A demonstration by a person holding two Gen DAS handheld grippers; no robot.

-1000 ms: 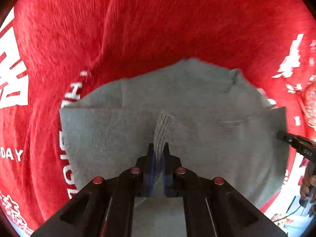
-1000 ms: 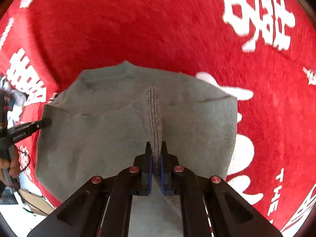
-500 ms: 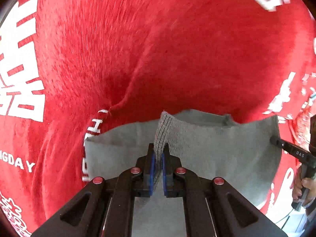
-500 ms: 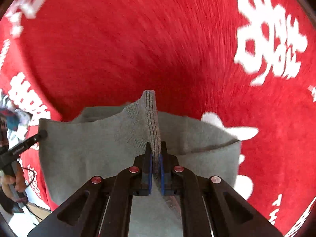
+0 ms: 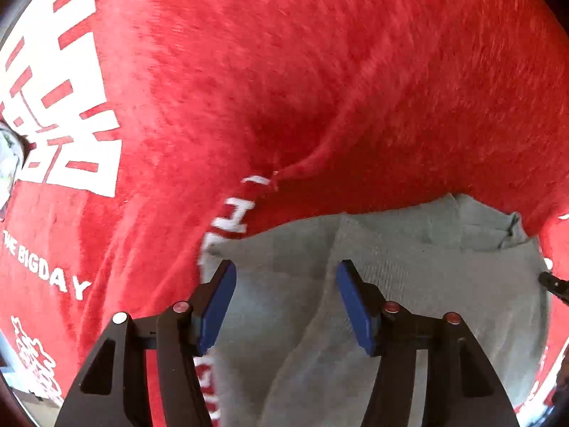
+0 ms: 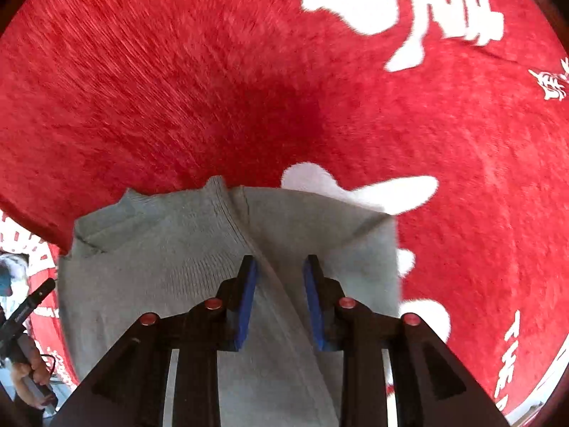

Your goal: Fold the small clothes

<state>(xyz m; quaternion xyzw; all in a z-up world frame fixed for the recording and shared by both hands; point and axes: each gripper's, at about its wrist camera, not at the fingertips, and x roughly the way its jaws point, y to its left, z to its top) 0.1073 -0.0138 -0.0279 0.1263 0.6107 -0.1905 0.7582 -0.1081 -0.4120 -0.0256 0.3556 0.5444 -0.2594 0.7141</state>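
Open red cloth beyond garment

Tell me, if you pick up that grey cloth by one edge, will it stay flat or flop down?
The grey cloth would probably flop: it lies in soft folds on the red blanket. It looks thin and knitted, so likely light. It seems unlikely to slide much on that fuzzy surface.

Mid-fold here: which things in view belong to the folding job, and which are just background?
Job:
- grey knit garment
- left gripper, jaws just opened, off the cloth
- right gripper, jaws just opened

Background:
- red printed cloth underneath
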